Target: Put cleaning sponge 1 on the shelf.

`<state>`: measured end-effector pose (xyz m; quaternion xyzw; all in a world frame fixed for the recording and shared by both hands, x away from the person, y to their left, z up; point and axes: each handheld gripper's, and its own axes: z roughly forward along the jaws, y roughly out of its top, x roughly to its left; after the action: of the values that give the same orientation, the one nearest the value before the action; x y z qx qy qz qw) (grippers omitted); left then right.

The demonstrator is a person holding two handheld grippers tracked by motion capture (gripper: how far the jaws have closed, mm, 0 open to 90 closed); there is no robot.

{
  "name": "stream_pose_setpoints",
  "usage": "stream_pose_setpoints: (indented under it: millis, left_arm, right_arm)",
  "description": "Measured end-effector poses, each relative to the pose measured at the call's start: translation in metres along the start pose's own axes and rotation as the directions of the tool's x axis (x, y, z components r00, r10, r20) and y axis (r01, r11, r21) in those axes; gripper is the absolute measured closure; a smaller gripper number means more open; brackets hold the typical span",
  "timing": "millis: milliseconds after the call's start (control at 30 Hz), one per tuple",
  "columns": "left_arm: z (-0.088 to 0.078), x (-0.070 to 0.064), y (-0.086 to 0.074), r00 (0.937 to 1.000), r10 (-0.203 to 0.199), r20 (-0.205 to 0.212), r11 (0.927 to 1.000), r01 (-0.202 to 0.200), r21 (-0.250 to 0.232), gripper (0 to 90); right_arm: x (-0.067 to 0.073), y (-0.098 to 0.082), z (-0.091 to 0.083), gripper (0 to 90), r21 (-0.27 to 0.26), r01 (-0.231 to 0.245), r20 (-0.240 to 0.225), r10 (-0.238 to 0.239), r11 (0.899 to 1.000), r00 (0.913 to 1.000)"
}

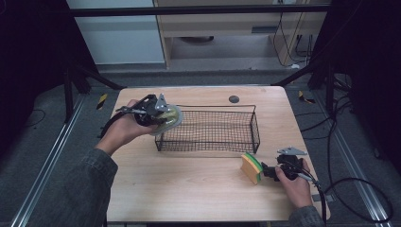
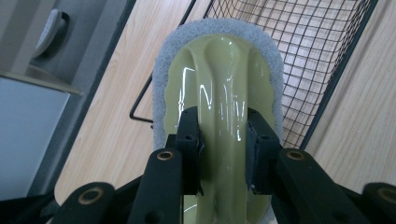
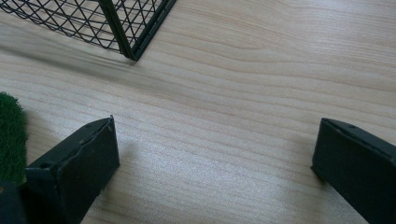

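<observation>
Fingers (image 2: 189, 140) of the left gripper (image 2: 223, 154) pinch the ridged handle of a pale green scrubber (image 2: 219, 70), its grey pad ahead of them, over the basket's (image 1: 210, 130) near-left corner. Likely step: dropping it in; next, carry it over the rim and release. The right gripper (image 3: 212, 163) gapes wide and empty above the table (image 3: 243, 70), a sponge (image 1: 251, 168) just beside its left finger, probably next.

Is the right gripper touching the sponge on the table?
Apart. In the right gripper view the right gripper is wide open over bare wood; the sponge lies outside its left jaw, not between them.
</observation>
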<state>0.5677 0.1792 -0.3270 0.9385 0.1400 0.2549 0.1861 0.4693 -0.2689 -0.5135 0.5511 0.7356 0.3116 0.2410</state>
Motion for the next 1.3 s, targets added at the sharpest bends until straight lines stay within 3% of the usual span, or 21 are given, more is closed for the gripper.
stream_pose_setpoints:
  millis: [167, 500, 633, 833, 1300]
  left_arm:
    - [0.003, 0.001, 0.006, 0.9998, 0.020, -0.003, 0.9998, -0.020, -0.002, 70.8]
    - [0.009, 0.000, 0.017, 0.9936, 0.111, -0.017, 0.9937, -0.112, -0.007, 70.8]
    - [0.013, 0.000, 0.019, 0.9925, 0.122, -0.004, 0.9920, -0.122, -0.032, 70.7]
    - [0.021, 0.001, 0.024, 0.9883, 0.152, 0.005, 0.9883, -0.152, -0.010, 70.8]
    - [0.037, -0.004, 0.032, 0.9834, 0.181, 0.013, 0.9833, -0.181, 0.014, 70.7]
  right_arm:
    - [0.000, 0.000, 0.000, 0.8, -0.001, -0.002, 0.000, 0.002, 1.000, 1.0000]
    - [0.000, 0.000, 0.000, 0.8, 0.000, 0.000, 0.000, 0.000, 1.000, 1.0000]
    - [0.000, 0.000, 0.000, 0.8, 0.000, 0.000, 0.000, 0.000, 1.000, 1.0000]
    - [0.000, 0.000, 0.000, 0.8, 0.001, 0.000, -0.001, 0.000, 1.000, 1.0000]
    - [0.000, 0.000, 0.000, 0.8, 0.000, -0.001, -0.002, 0.001, 1.000, 1.0000]
